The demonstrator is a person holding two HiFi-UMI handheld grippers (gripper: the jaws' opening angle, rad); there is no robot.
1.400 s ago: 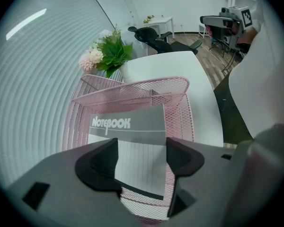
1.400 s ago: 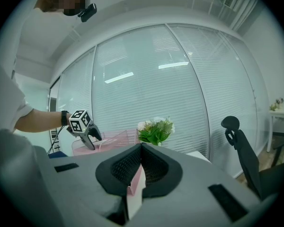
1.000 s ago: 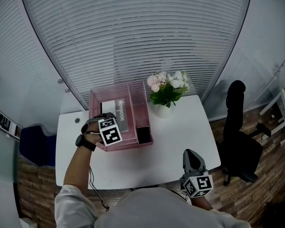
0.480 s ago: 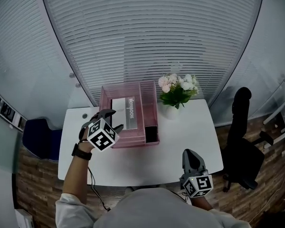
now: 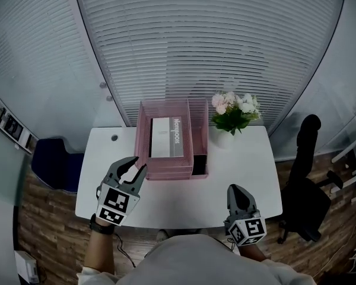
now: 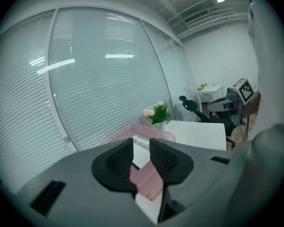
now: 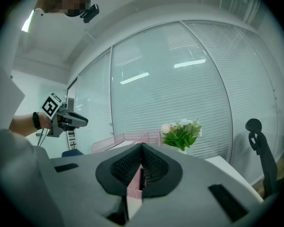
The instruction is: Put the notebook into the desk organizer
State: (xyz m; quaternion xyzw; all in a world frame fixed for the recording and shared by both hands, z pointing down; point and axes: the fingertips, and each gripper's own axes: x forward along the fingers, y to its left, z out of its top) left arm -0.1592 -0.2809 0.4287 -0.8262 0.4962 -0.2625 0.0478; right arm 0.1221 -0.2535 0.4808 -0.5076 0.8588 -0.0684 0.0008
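You wear a pale grey top [image 5: 184, 269], a black wristband [image 5: 99, 225] on your left wrist and a thin dark cable [image 5: 120, 249] trailing below it. Your left gripper [image 5: 136, 165], jaws closing on nothing, and your right gripper [image 5: 237, 190] are grey, with black ribbed pads [image 6: 118, 162] and black-and-white marker cubes [image 5: 117, 205].

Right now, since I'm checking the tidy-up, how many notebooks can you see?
1. The notebook lies in the wide left compartment of the pink desk organizer on the white table; another could be hidden beneath it.
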